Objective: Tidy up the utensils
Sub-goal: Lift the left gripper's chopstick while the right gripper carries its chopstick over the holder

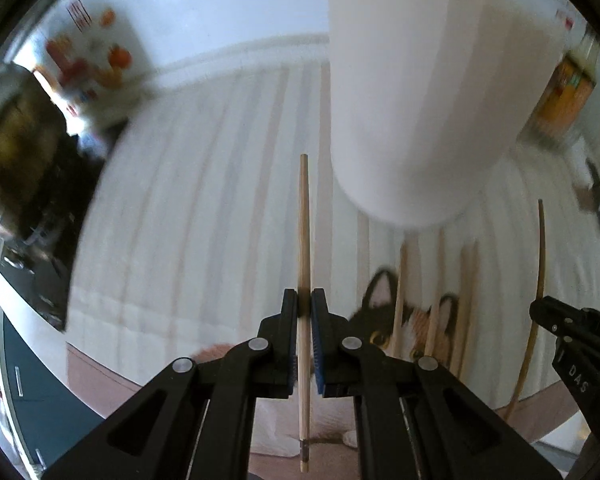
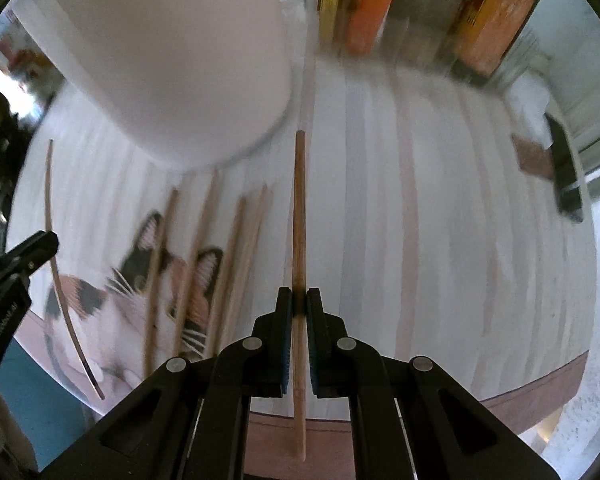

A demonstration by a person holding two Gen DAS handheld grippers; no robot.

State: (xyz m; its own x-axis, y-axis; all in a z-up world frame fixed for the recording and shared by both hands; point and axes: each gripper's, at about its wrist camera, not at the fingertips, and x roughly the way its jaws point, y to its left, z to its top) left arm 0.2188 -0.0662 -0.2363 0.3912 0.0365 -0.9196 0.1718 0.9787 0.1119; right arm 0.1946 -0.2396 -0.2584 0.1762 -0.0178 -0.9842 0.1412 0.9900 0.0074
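Chopstick clamped in your left gripper jaws; second chopstick pinched in right gripper. White holder ahead, spares on bench.

Left gripper: jaws closed to a narrow gap, clamping a chopstick that runs up the frame centre; linkage arms spread toward the lower corners. Right gripper: same pose, jaws pinched on a second chopstick at frame centre. Each gripper's black tip shows in the other's view: right at the lower right edge, left at the left edge.
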